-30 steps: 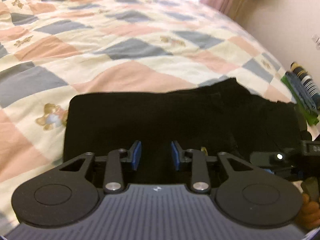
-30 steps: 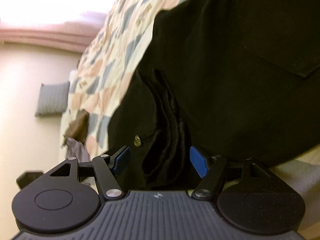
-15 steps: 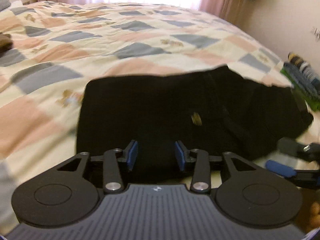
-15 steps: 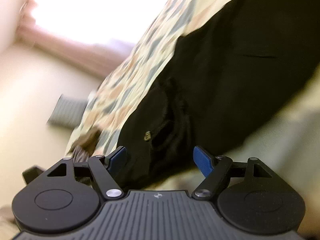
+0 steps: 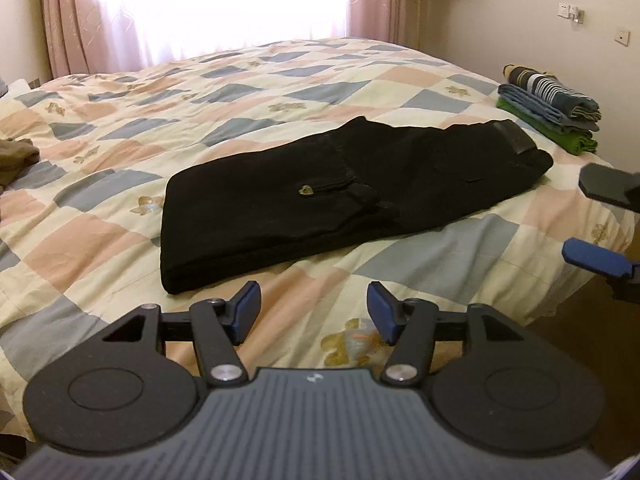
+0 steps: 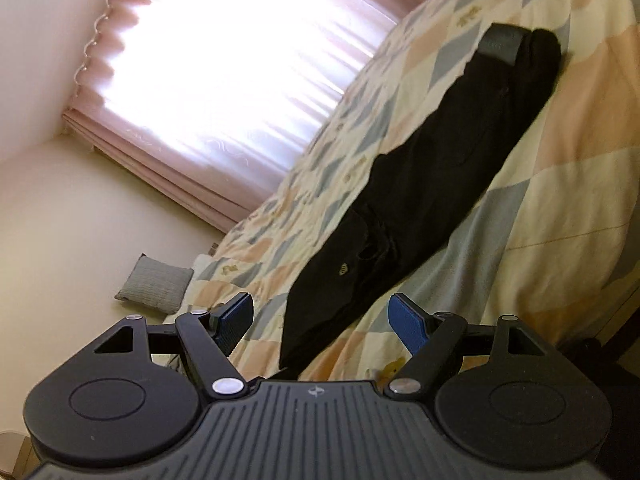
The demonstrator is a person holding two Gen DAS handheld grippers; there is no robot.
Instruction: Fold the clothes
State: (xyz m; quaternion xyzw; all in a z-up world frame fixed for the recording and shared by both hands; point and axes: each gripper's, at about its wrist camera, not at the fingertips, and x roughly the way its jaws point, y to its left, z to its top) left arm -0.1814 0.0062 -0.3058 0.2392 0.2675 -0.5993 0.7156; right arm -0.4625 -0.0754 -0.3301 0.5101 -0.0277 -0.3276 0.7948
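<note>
Your left gripper (image 5: 314, 312) sits low in the centre of its frame, its jaws parted and just now widening, nothing between the blue pads. Your right gripper (image 6: 322, 320) is rolled sideways, jaws spread wide and empty; its fingertips (image 5: 592, 254) poke in at the left view's right edge

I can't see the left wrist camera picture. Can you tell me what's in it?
Folded black trousers lie on a patchwork quilt, and the left gripper is open just in front of them, holding nothing. A stack of folded clothes sits at the bed's far right edge, with pink curtains behind.
</note>
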